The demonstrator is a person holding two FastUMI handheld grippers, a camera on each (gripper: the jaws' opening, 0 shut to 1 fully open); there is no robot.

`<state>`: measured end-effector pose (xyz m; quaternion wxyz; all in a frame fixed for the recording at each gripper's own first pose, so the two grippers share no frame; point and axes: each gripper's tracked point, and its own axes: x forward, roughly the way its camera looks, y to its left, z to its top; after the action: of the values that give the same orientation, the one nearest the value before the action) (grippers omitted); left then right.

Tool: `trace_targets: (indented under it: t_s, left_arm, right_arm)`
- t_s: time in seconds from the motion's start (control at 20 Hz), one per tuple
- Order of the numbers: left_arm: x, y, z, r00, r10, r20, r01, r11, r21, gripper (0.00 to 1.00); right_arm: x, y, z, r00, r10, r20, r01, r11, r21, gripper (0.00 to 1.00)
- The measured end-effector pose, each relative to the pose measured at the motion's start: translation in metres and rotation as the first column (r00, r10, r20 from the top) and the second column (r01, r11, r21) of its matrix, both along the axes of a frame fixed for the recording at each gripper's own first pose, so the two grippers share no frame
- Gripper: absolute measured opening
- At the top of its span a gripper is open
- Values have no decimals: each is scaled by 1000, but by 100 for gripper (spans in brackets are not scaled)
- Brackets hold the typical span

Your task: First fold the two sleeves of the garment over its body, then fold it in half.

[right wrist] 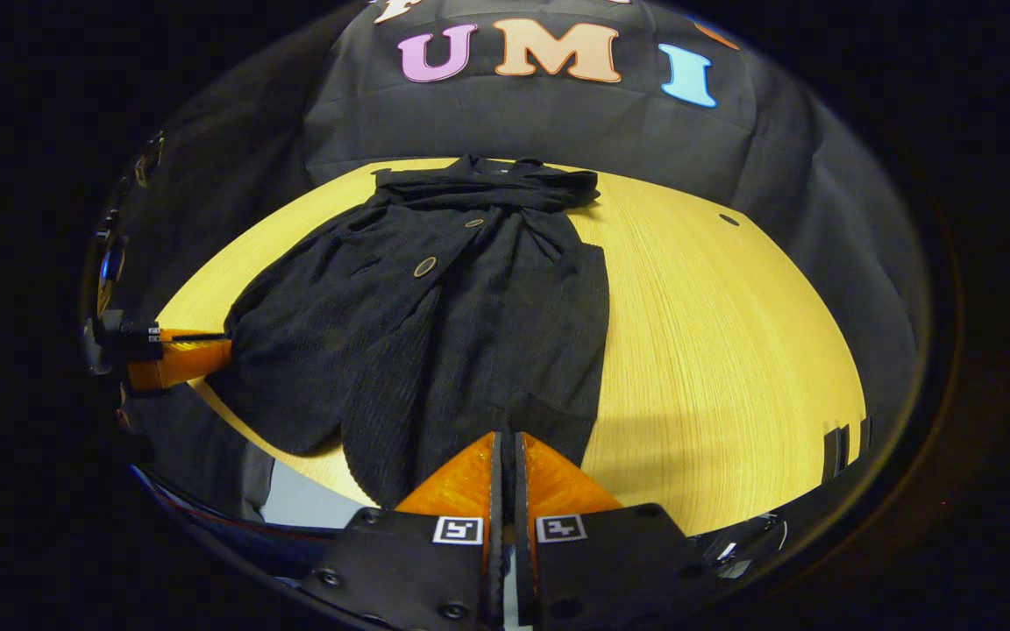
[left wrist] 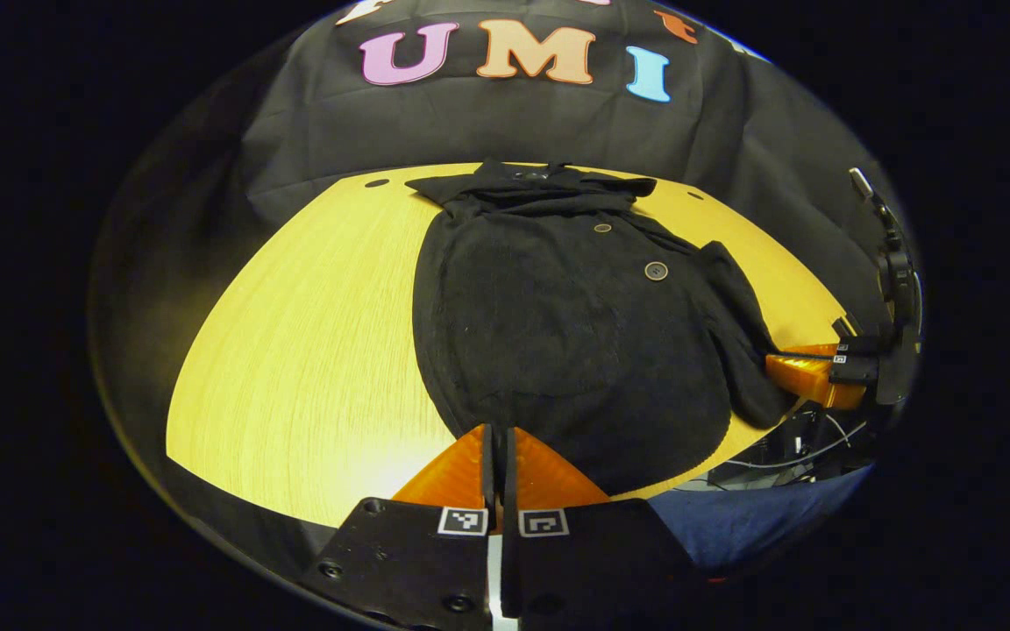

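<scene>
A black buttoned garment (left wrist: 558, 324) (right wrist: 365, 315) lies spread out, collar at the far side, on a round wooden table (left wrist: 295, 350) (right wrist: 715, 333). Its right sleeve (left wrist: 737, 333) (right wrist: 571, 342) lies straight down beside the body. My left gripper (left wrist: 501, 431) (right wrist: 224, 344) is shut at the garment's lower left edge, with dark fabric at its tips. My right gripper (right wrist: 505, 434) (left wrist: 770, 358) is shut at the lower end of the right sleeve. The left sleeve cannot be told apart from the body.
The table's near edge runs just under both grippers. Bare wood (left wrist: 312, 289) lies left of the garment and more bare wood (right wrist: 733, 289) to its right. Cables (left wrist: 785, 457) hang below the table edge, beside blue cloth (left wrist: 750, 517).
</scene>
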<state>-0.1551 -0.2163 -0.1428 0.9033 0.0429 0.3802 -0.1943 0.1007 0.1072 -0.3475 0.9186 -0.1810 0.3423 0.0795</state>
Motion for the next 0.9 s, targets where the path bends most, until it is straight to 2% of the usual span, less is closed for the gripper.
trace_targets:
  t_s: [0.05,0.1,0.2,0.35,0.4,0.55,0.9]
  left_arm:
    - [0,0,0,1000,4,-1,-4,1000,-9,0]
    - [1,0,0,1000,6,-3,-6,1000,-15,0]
    - [1,-1,0,1000,10,-3,-11,1000,-20,0]
    - [3,0,1,999,33,-8,-34,999,-26,0]
    - [5,-1,1,999,47,-7,-47,998,-35,0]
    - [6,-2,3,998,68,-9,-68,996,-54,0]
    - [18,4,28,997,78,27,-76,995,-67,0]
  right_arm:
    - [0,0,0,1000,-2,-5,2,1000,3,8]
    - [1,0,0,1000,-3,-7,3,1000,5,4]
    - [0,1,1,1000,-13,-15,13,1000,12,8]
    - [0,1,2,999,-27,-40,27,1000,-3,8]
    - [1,1,3,999,-25,-40,24,1000,-8,0]
    - [0,1,6,999,-15,-34,14,999,-31,2]
    - [3,9,28,1000,-11,2,11,1000,20,2]
